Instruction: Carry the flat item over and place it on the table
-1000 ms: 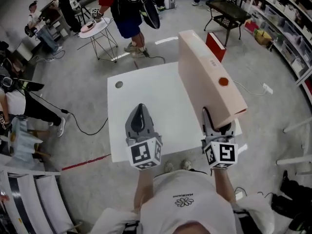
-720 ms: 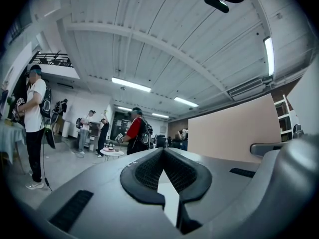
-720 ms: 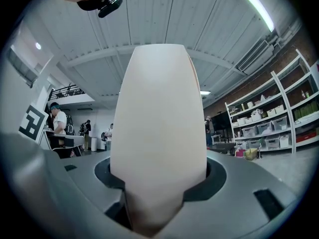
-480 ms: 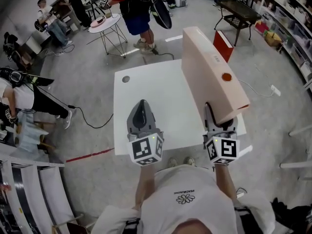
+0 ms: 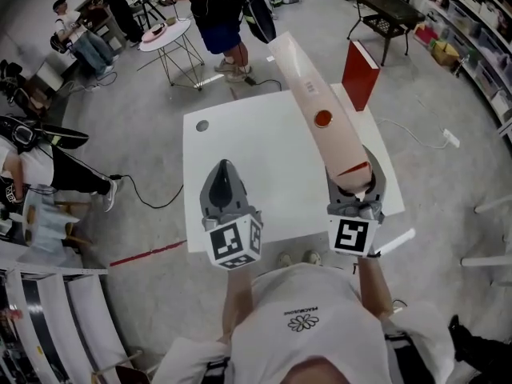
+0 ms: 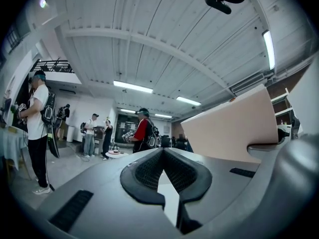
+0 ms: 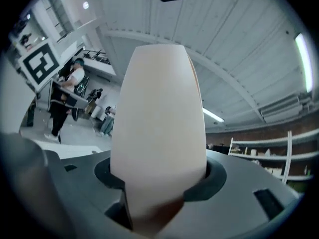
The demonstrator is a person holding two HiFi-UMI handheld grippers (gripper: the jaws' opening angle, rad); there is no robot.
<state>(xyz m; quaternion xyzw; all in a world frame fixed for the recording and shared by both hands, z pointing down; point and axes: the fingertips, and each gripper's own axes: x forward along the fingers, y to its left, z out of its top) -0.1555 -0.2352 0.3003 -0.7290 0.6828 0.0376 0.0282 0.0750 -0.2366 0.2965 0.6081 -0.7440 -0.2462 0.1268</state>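
Note:
The flat item (image 5: 316,110) is a long pale pink board with an orange round spot. My right gripper (image 5: 352,194) is shut on its near end, and it juts up and away over the white table (image 5: 256,158). In the right gripper view the board (image 7: 159,133) fills the gap between the jaws. My left gripper (image 5: 222,184) hovers over the table's near edge, shut and holding nothing. From the left gripper view its jaws (image 6: 164,156) meet at the tips, and the board (image 6: 234,128) shows to the right.
A red box (image 5: 360,74) stands upright at the table's far right corner. A small dark disc (image 5: 202,125) lies near the far left corner. Beyond are a round side table (image 5: 164,34), a standing person (image 5: 216,14), a black bench (image 5: 388,10) and shelves (image 5: 472,22).
The board has swung from leaning out to the right to pointing away over the table's right side. Both grippers have shifted slightly, and the left one stays shut.

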